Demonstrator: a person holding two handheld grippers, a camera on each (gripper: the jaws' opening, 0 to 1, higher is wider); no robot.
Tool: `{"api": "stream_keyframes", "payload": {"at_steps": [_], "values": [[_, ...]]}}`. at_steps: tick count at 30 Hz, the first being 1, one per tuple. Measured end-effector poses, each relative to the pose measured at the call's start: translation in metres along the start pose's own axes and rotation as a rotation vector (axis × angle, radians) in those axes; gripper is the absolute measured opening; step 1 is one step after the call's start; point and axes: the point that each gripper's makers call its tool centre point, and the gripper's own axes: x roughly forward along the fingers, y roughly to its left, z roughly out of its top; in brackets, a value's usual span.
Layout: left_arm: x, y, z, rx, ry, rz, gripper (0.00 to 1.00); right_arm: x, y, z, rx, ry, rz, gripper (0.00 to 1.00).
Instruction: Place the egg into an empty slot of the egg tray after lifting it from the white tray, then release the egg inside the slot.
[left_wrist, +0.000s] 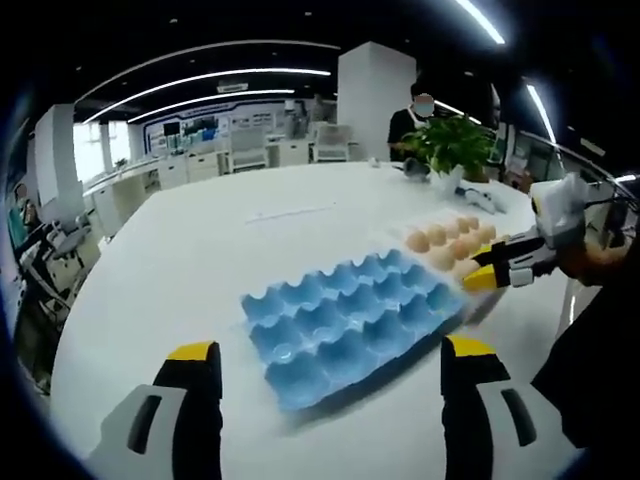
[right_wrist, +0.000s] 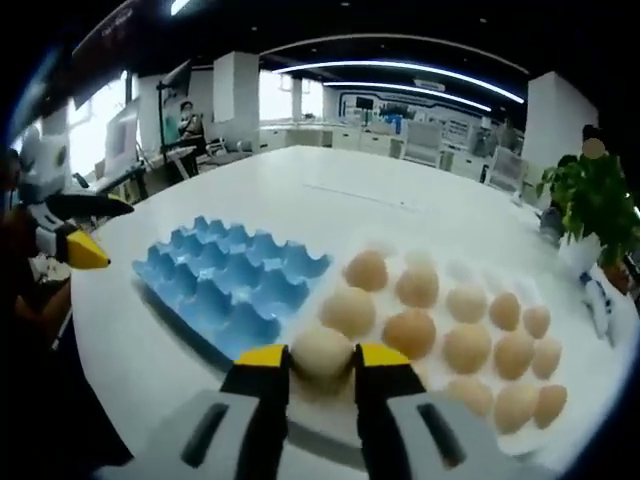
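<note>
1. Left gripper view: the blue moulded egg tray (left_wrist: 345, 325) lies in the centre of the frame on the white bench (left_wrist: 200, 260), its long axis running from lower left to upper right. Every slot that shows is empty.
2. Just beyond its upper right end sits the white tray (left_wrist: 440, 222) with tan eggs in rows.
3. The left gripper (left_wrist: 335, 375) has its yellow-tipped black fingers (left_wrist: 195, 355) wide apart at the bottom of the frame, holding nothing, low before the near edge of the egg tray.
4. At the right edge the right gripper (left_wrist: 480, 270) reaches in over the eggs, held by a person's hand.
5. Behind, an open office with desks, ceiling light strips, a white pillar, a green potted plant (left_wrist: 450, 140) and a standing person.
6. Right gripper view: the pale tan egg (right_wrist: 322, 352) sits at bottom centre, in the nearest row of the white tray; I cannot tell which way its long axis runs.
7. The right gripper's fingers (right_wrist: 262, 358) stand close on either side of this egg, touching or nearly so; a firm grip cannot be told.
8. The egg tray spreads left of centre, touching the white tray's left edge.
9. The left gripper shows at the far left edge, fingers parted.
</note>
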Motion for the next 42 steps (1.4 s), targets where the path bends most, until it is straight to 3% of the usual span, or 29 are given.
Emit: {"api": "stream_keyframes", "payload": {"at_steps": [12,22,32,37,42], "values": [[0.001,0.001,0.0,-0.001,-0.011,-0.002,0.92,-0.001,0.001,0.006,0.026,-0.014,0.018,0.25],[0.001,0.0,-0.002,0.022,-0.004,-0.019,0.91,0.001,0.019,0.033,0.009,-0.055,0.075,0.25],[0.0,0.002,-0.007,0.035,0.003,-0.043,0.9,0.02,0.09,0.063,-0.048,-0.082,0.263,0.25],[0.0,0.005,-0.008,0.054,-0.03,-0.08,0.93,0.032,0.129,0.079,-0.074,-0.1,0.346,0.25],[-0.003,0.012,-0.02,0.096,0.001,-0.111,0.93,0.043,0.165,0.087,-0.11,-0.098,0.409,0.25]]}}
